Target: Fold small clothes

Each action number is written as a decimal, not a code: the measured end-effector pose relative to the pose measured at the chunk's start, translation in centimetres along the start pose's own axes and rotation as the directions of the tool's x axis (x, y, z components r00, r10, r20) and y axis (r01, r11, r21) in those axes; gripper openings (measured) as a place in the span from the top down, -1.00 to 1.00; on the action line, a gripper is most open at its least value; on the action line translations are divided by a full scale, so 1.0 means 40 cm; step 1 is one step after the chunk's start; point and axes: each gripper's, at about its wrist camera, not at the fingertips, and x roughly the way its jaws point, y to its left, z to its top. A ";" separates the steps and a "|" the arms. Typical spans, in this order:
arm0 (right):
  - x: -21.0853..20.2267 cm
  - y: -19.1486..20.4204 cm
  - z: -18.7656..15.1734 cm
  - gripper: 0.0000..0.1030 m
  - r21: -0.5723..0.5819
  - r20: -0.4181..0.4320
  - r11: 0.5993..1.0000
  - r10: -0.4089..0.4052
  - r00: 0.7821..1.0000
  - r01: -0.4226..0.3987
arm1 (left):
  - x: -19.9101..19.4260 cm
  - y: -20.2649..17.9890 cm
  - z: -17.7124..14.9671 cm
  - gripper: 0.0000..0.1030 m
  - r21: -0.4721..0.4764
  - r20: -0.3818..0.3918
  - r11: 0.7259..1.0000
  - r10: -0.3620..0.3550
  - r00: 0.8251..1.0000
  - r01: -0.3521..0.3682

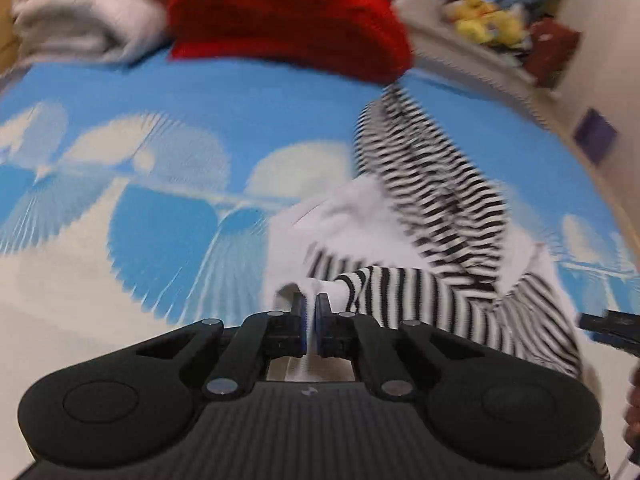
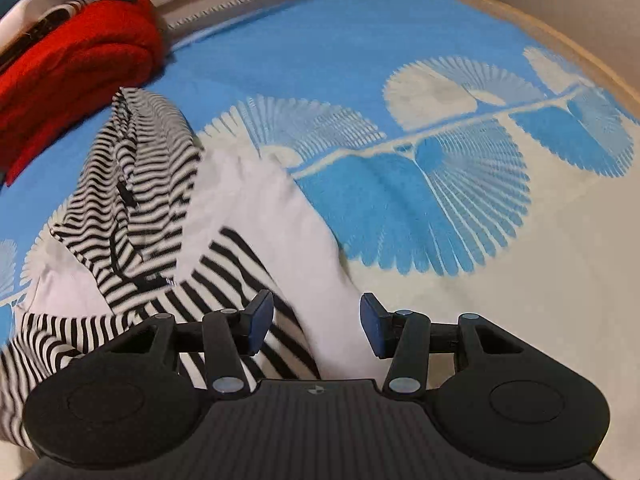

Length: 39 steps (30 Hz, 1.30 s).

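Note:
A small garment in white with black-and-white striped parts (image 1: 432, 216) lies crumpled on a blue and white patterned blanket (image 1: 200, 112). My left gripper (image 1: 311, 308) is shut on a white edge of the garment at its near side. In the right wrist view the same garment (image 2: 248, 216) spreads from the left to the centre. My right gripper (image 2: 317, 322) is open, its jaws apart just above the white part of the garment, holding nothing. The left wrist view is motion-blurred.
A folded red garment (image 1: 288, 16) lies at the far side of the blanket, also in the right wrist view (image 2: 76, 68). A pale grey-white cloth pile (image 1: 84, 12) sits beside it. Yellow and dark red items (image 1: 488, 20) lie beyond the blanket. A wooden edge (image 2: 560, 36) borders the blanket.

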 end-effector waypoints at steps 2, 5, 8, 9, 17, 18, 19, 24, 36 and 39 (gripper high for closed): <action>0.014 0.011 -0.001 0.03 -0.044 0.025 0.999 0.009 1.000 -0.008 | 0.004 0.002 -0.006 0.92 0.001 -0.018 1.000 -0.019 1.000 0.019; 0.050 0.042 -0.001 0.02 -0.157 0.058 0.988 0.020 0.998 -0.011 | 0.024 0.026 -0.015 0.92 -0.034 -0.070 0.999 -0.027 0.997 0.024; 0.096 0.077 -0.003 0.03 -0.278 0.086 0.960 -0.020 0.996 0.044 | 0.022 0.048 -0.015 0.93 -0.060 -0.084 0.997 -0.044 0.995 0.039; 0.106 0.083 -0.006 0.03 -0.303 0.083 0.952 -0.010 0.996 0.035 | 0.022 0.053 -0.015 0.93 -0.070 -0.089 0.996 -0.055 0.994 0.049; 0.114 0.104 -0.018 0.81 -0.418 0.083 0.909 0.043 0.996 -0.005 | 0.047 0.038 -0.012 0.93 -0.079 -0.117 0.995 -0.063 0.991 0.054; 0.103 0.088 -0.008 0.82 -0.384 0.106 0.923 0.045 0.993 -0.001 | 0.045 0.037 -0.010 0.93 -0.087 -0.111 0.994 -0.075 0.991 0.065; 0.089 0.066 0.007 0.84 -0.325 0.141 0.946 0.030 0.990 0.017 | 0.043 0.035 -0.010 0.93 -0.092 -0.106 0.993 -0.086 0.991 0.077; 0.071 -0.054 0.067 0.79 -0.033 0.153 0.999 -0.017 0.988 0.022 | 0.054 0.009 -0.015 0.93 -0.051 -0.114 0.996 -0.078 0.990 0.072; -0.026 -0.031 0.030 0.18 -0.159 0.038 0.979 0.133 0.990 -0.125 | 0.071 0.009 -0.020 0.84 -0.052 -0.136 0.992 -0.125 0.983 0.119; 0.021 -0.029 -0.023 0.13 -0.259 -0.150 0.953 0.118 0.982 -0.154 | 0.139 -0.004 -0.063 0.71 -0.018 -0.283 0.994 -0.112 0.952 0.112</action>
